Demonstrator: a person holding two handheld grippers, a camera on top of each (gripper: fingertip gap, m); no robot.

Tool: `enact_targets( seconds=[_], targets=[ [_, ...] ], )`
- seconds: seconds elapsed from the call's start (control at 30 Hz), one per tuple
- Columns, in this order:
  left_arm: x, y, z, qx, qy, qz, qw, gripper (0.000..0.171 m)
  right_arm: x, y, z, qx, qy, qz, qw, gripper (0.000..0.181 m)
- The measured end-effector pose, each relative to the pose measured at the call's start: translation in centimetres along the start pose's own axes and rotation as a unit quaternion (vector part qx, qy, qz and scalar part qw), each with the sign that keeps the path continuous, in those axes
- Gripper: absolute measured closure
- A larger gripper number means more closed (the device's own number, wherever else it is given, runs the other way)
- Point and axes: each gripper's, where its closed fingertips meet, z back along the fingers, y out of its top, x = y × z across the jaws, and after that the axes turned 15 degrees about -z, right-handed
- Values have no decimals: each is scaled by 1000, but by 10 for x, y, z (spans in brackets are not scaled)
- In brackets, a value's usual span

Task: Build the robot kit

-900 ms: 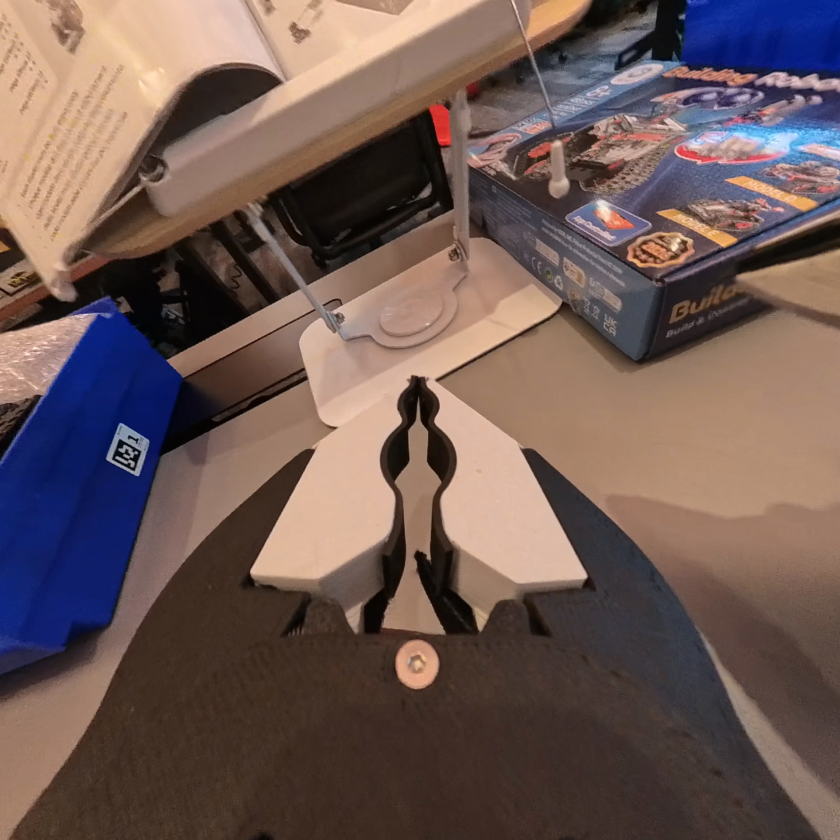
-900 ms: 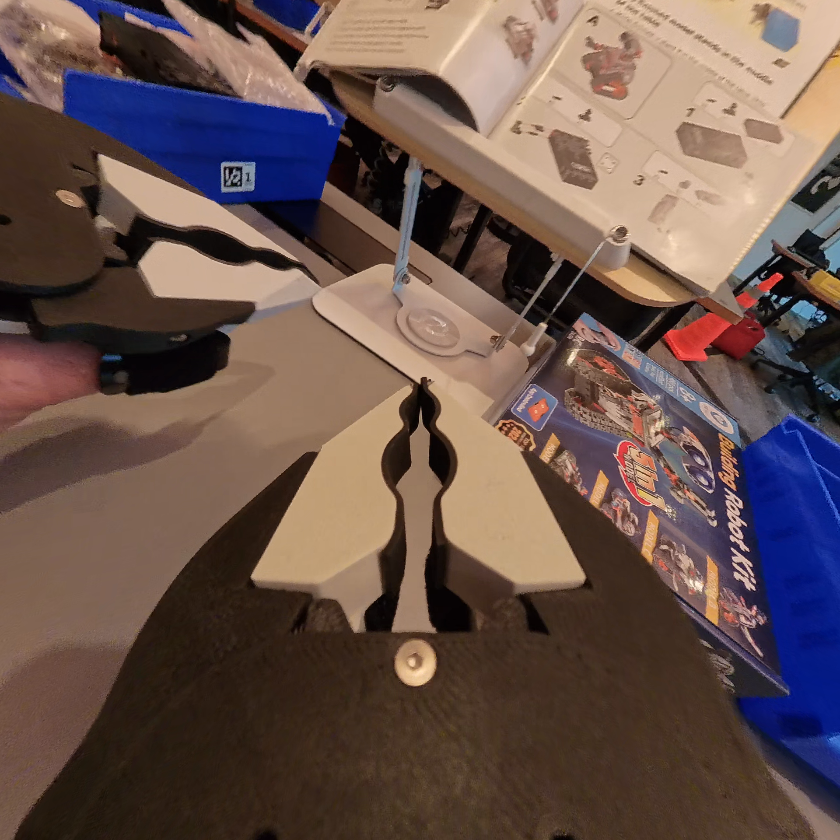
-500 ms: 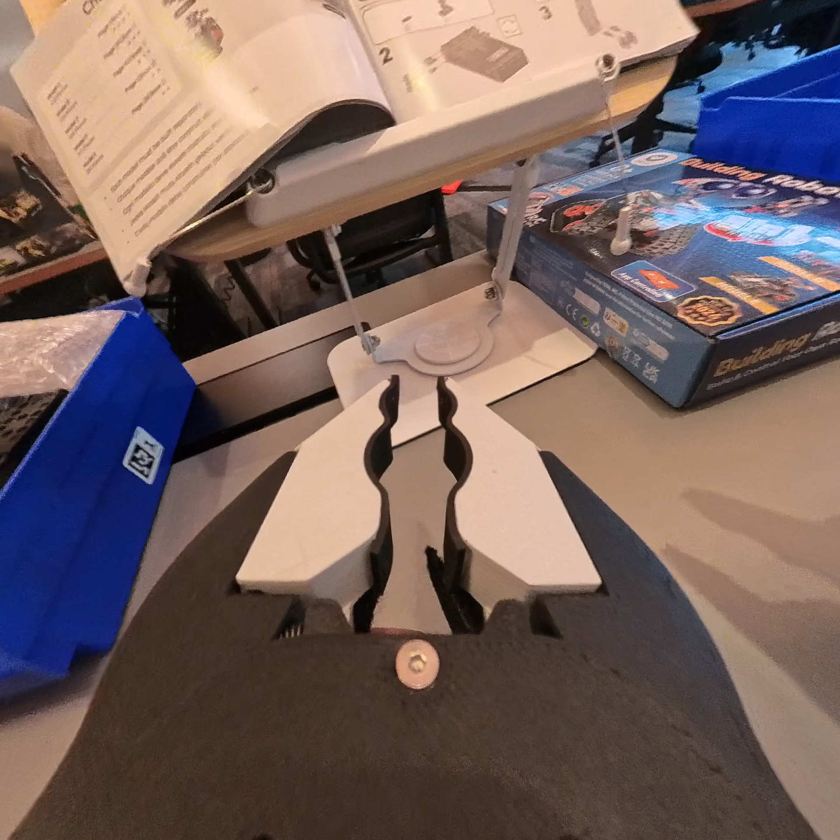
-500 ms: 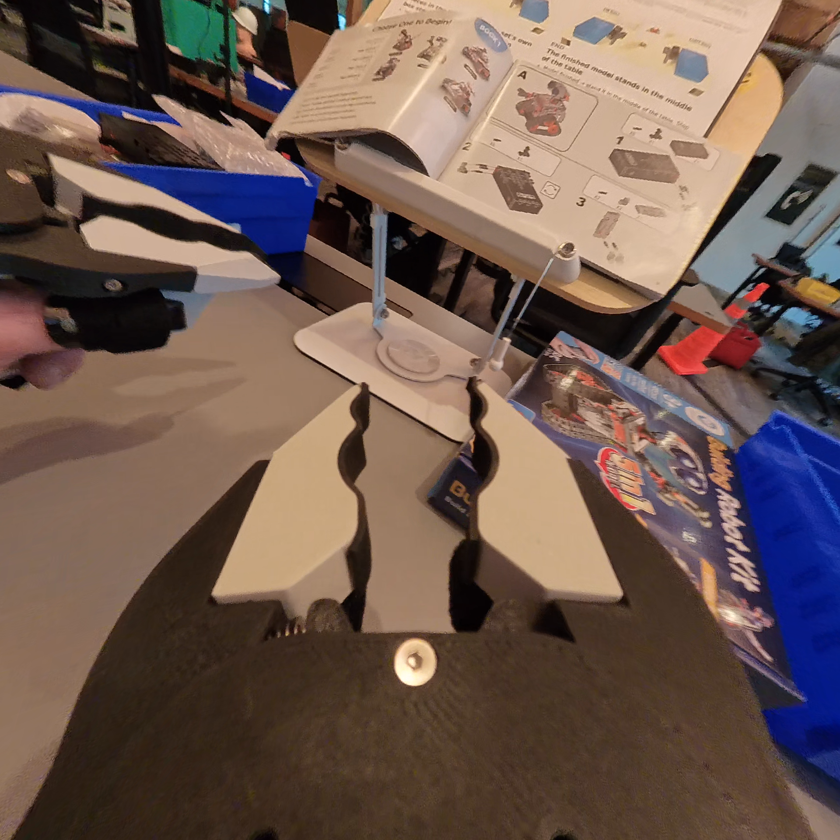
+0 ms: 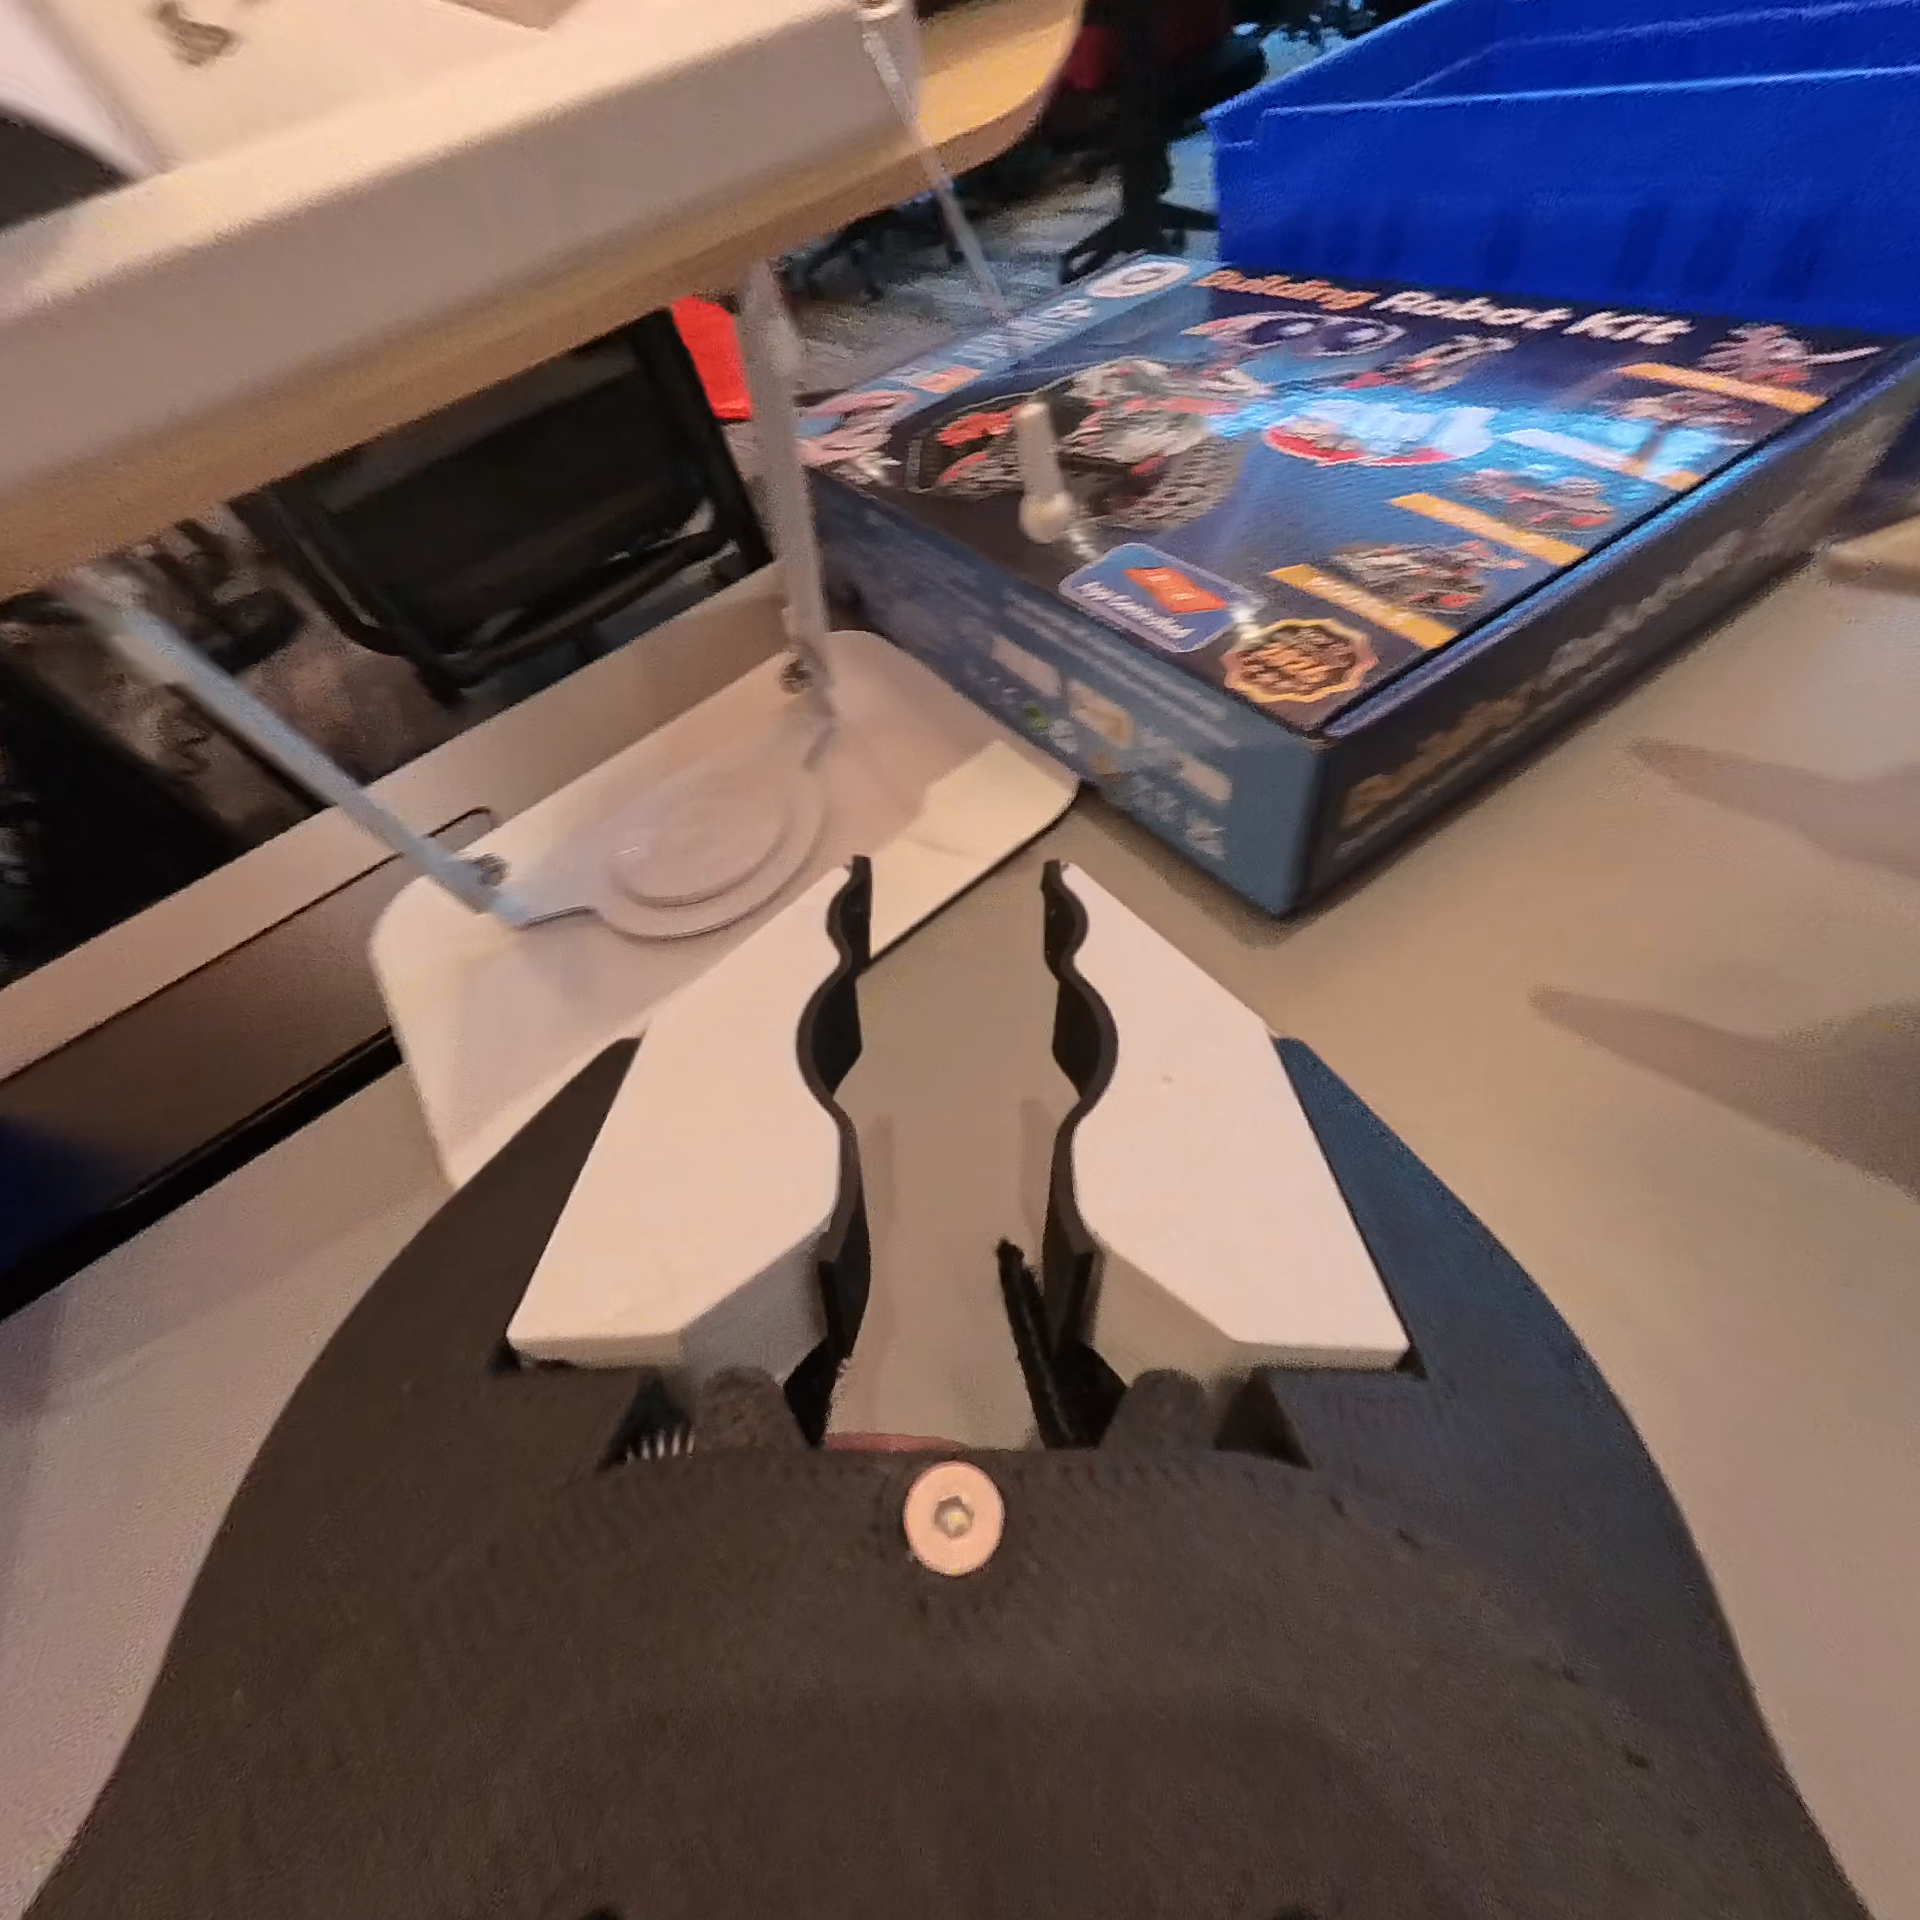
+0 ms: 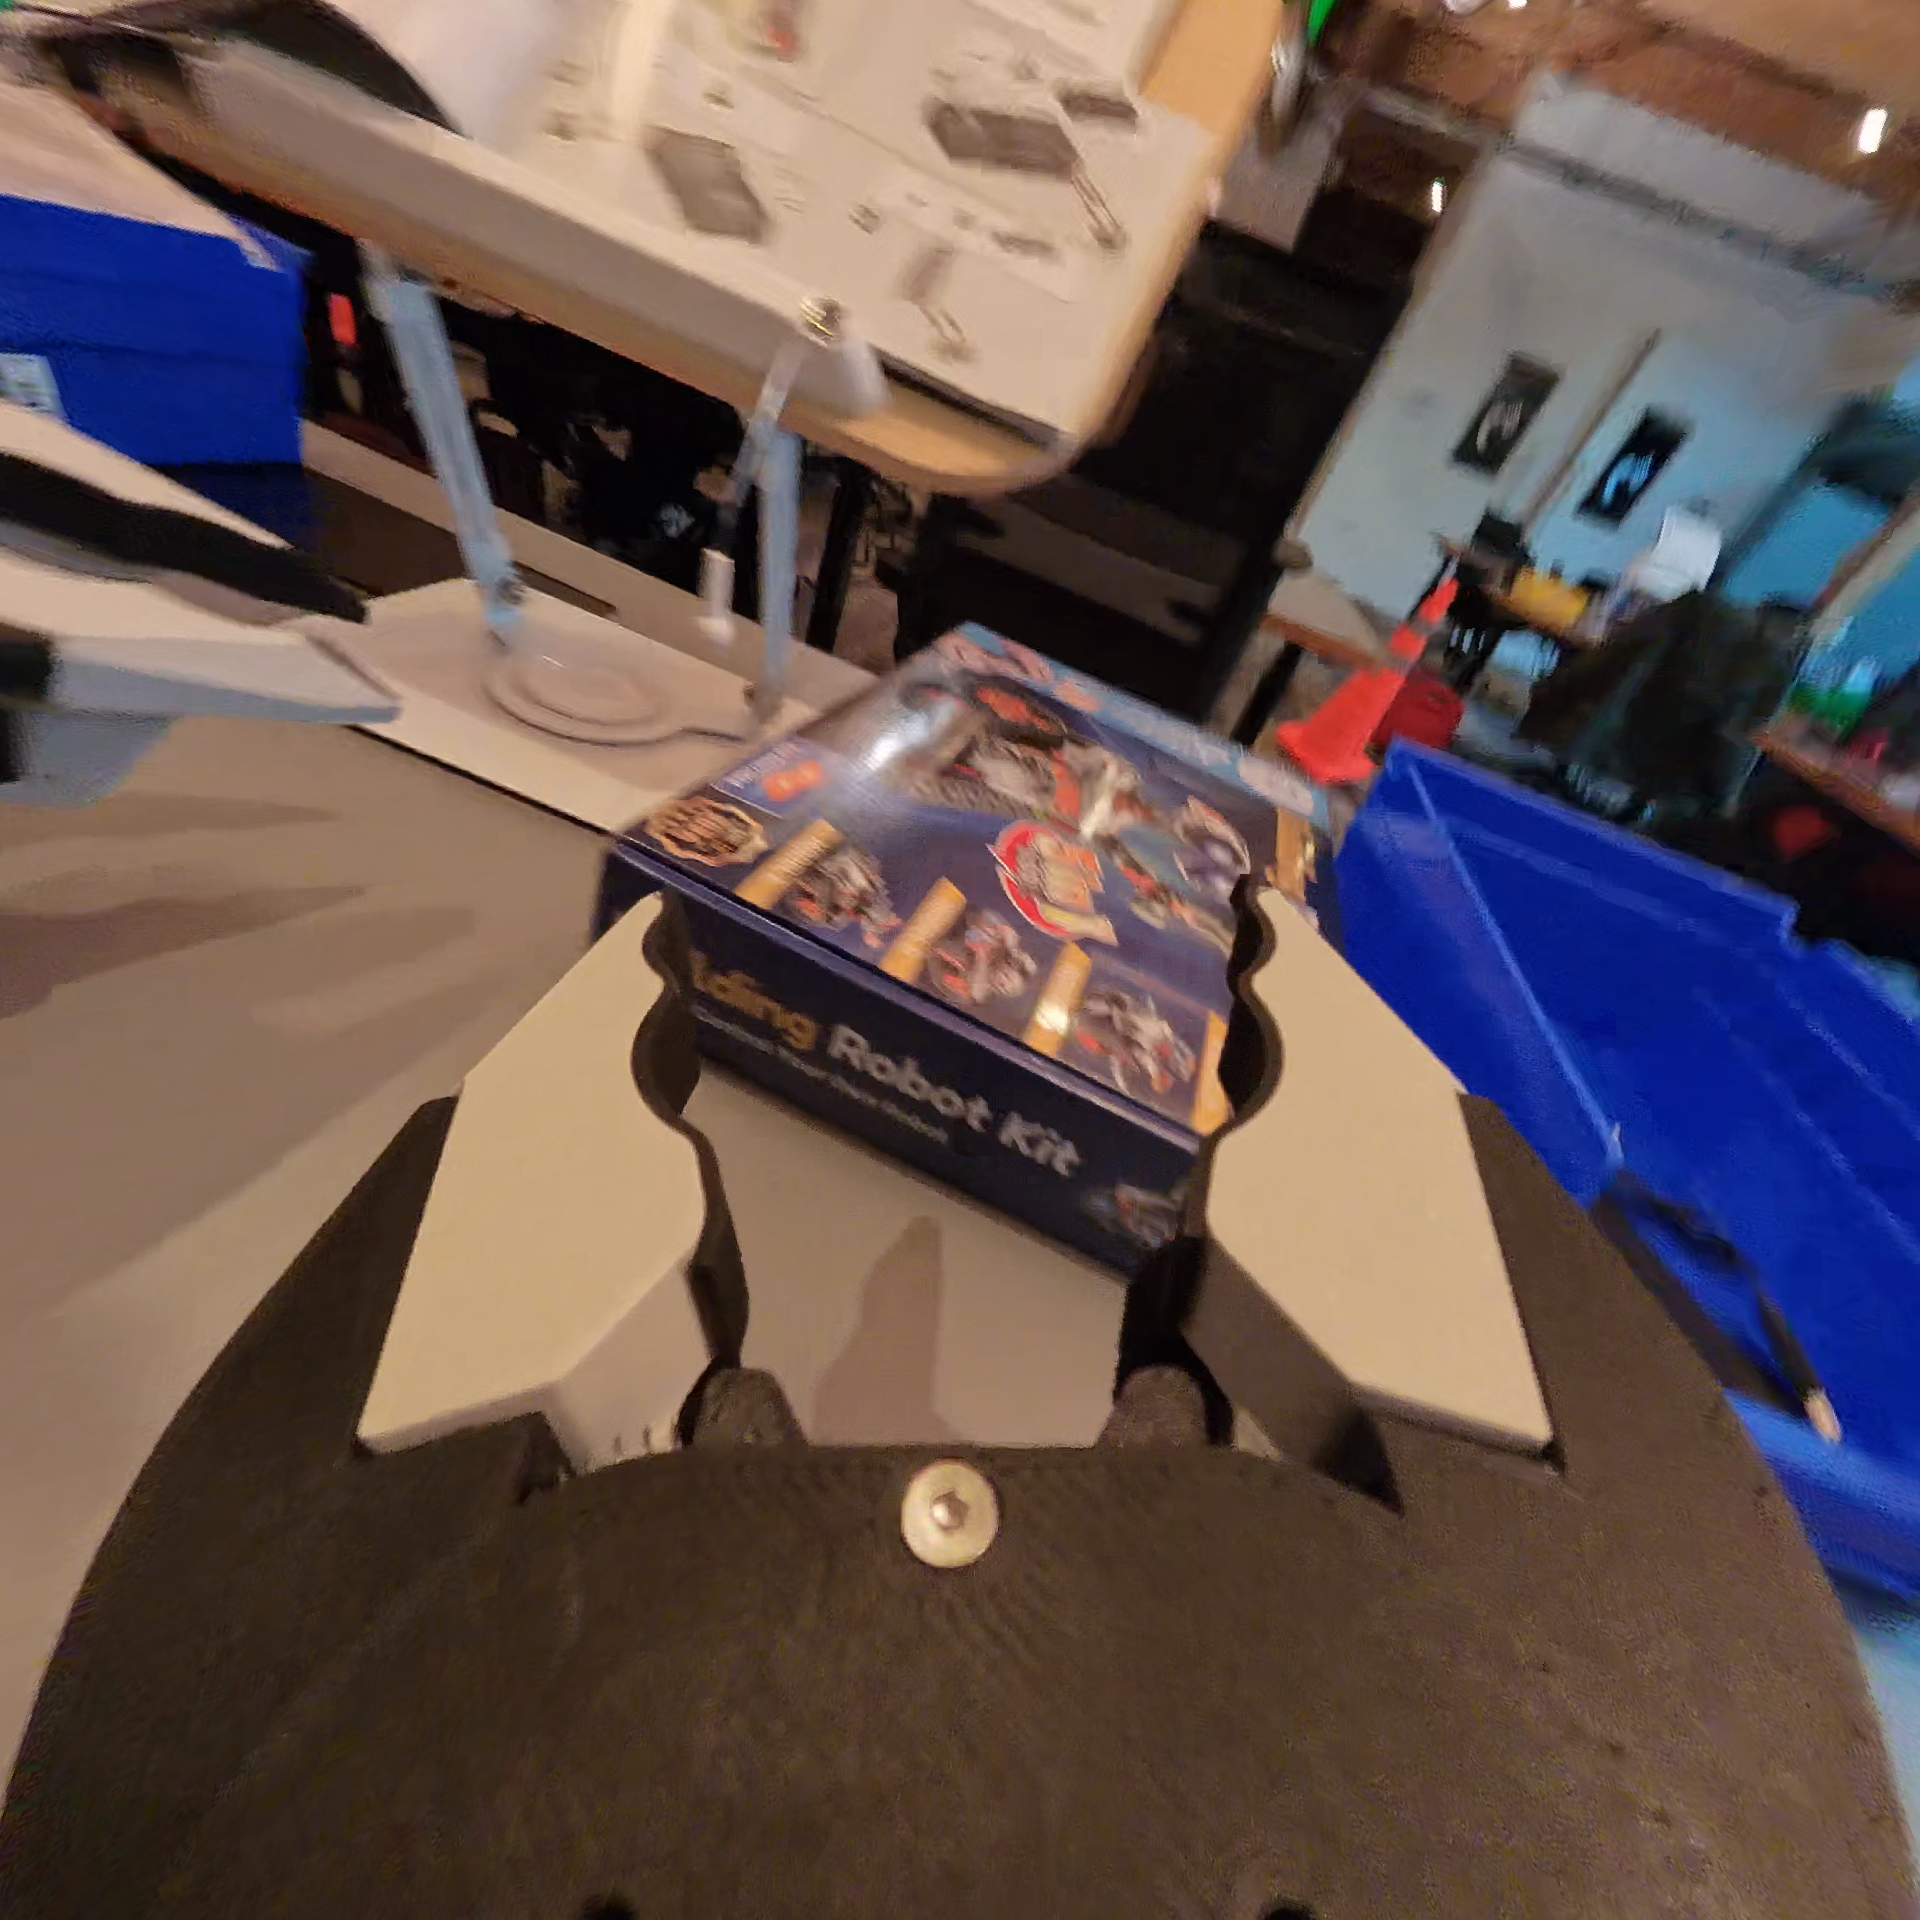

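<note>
We see a dark blue printed box [image 6: 966, 935] lying flat on the grey table [image 6: 260, 987], right in front of the right gripper [image 6: 951, 914]. Its two white fingers stand wide apart, with nothing between them, and the box's near corner shows through the gap; we cannot tell whether the tips touch it. The box carries lettering and pictures of small machines on its lid and its side, which we leave unread.

In the left wrist view the same box [image 5: 1351, 540] lies to the far right of the left gripper [image 5: 951, 883]. That gripper's fingers are parted too, less widely, and hold nothing; they hang over bare table just beside the white base plate [image 5: 499, 997] of a reading stand. Thin metal rods rise from the plate to a slanted white board [image 5: 416, 208] overhead.

Only the right wrist view shows the open booklet [image 6: 852, 156] with diagrams on the stand, too blurred to read, and the left gripper at the left edge. It also shows a blue bin [image 6: 1662, 1039] just right of the box, another blue bin [image 6: 135, 322] with a small white sticker at far left, and an orange cone [image 6: 1361, 696] on the floor beyond. The left wrist view shows the right-hand bin [image 5: 1558, 156] behind the box.
</note>
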Motion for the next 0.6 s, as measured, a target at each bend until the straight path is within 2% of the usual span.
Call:
enact_targets(
  seconds=[0.1, 0.2, 0.27, 0.43, 0.57, 0.6],
  targets=[
    [32, 15, -3, 9, -68, 12, 998, 131, 40, -12, 3, -48, -17, -75, 996, 78],
    [55, 25, -11, -7, -115, 19, 993, 112, 75, -25, 17, -111, -33, -101, 988, 85],
    [64, 29, -18, -15, -126, 14, 992, 109, 90, -37, 23, -142, -32, -154, 977, 76],
    [95, 28, -42, -40, -199, 107, 973, 104, 87, -90, 12, -243, 25, -200, 949, 75],
    [102, 18, -56, -77, -196, 91, 973, 95, 82, -94, -5, -256, 36, -184, 948, 78],
    [104, 19, -58, -80, -201, 90, 972, 94, 79, -95, -7, -257, 40, -180, 949, 71]
  ],
)
